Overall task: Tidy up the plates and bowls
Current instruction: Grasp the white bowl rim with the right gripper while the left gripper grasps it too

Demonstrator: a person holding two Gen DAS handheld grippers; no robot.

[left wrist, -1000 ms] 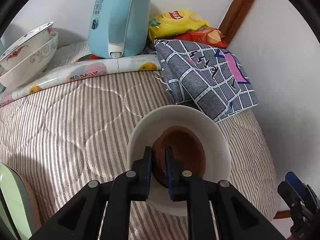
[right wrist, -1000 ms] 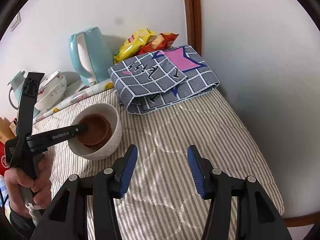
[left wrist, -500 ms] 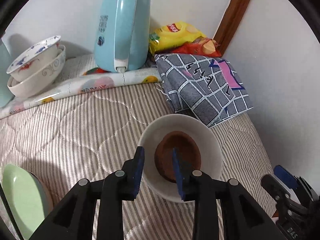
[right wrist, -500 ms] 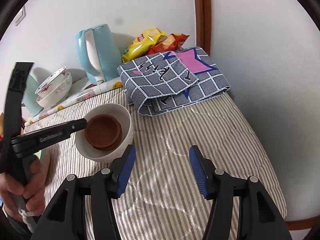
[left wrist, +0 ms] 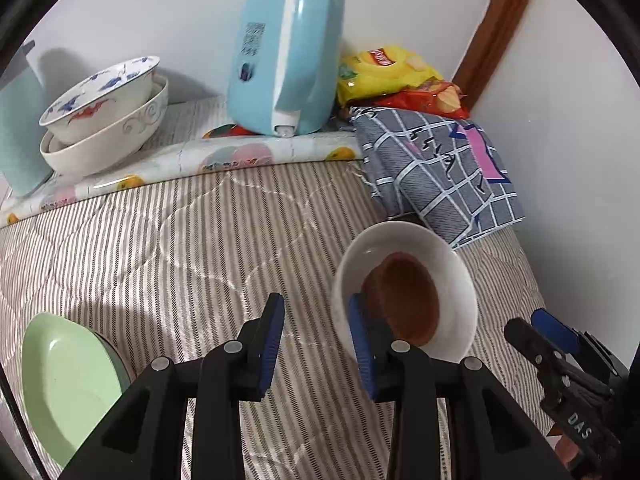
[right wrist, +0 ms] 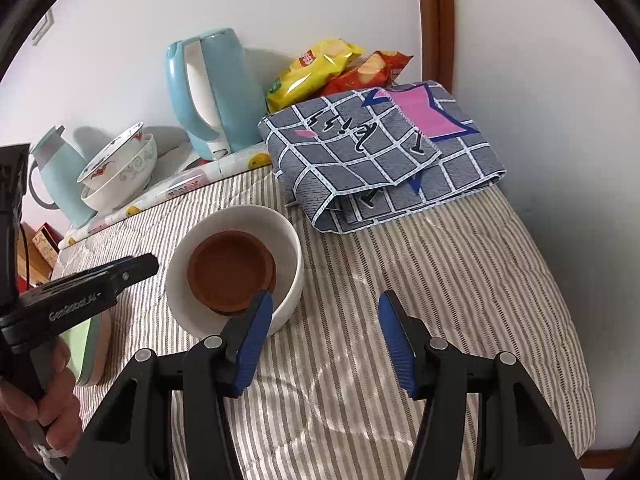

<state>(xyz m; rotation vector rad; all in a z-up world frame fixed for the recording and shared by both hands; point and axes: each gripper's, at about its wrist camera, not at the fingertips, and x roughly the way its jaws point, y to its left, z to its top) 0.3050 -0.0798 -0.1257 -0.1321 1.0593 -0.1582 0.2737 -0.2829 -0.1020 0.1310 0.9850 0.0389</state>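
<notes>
A white bowl point(left wrist: 454, 272) point(right wrist: 290, 248) stands on the striped quilt with a brown dish point(left wrist: 408, 300) point(right wrist: 230, 272) lying inside it. My left gripper point(left wrist: 316, 342) point(right wrist: 138, 270) hovers just left of that bowl. Its jaws are opening, and only quilt shows between them. Its right finger overlaps the bowl's left rim in the left wrist view. My right gripper point(right wrist: 326, 320) point(left wrist: 536, 328) is open over bare quilt on the bowl's other side, holding nothing. Its left finger covers the bowl's near rim. A green plate point(left wrist: 64, 376) point(right wrist: 86, 344) lies at the quilt's near left.
Two patterned bowls point(left wrist: 100, 120) point(right wrist: 120, 168) are stacked at the back left beside a pale blue jug point(right wrist: 60, 176). A light blue kettle point(left wrist: 284, 60) point(right wrist: 212, 92), crisp bags point(left wrist: 384, 72) and a folded checked cloth point(left wrist: 440, 168) point(right wrist: 380, 152) line the back wall. The quilt drops off at right.
My left gripper let go of the brown dish, opened, and drew back up and to the left of the white bowl. My right gripper shifted closer to the bowl.
</notes>
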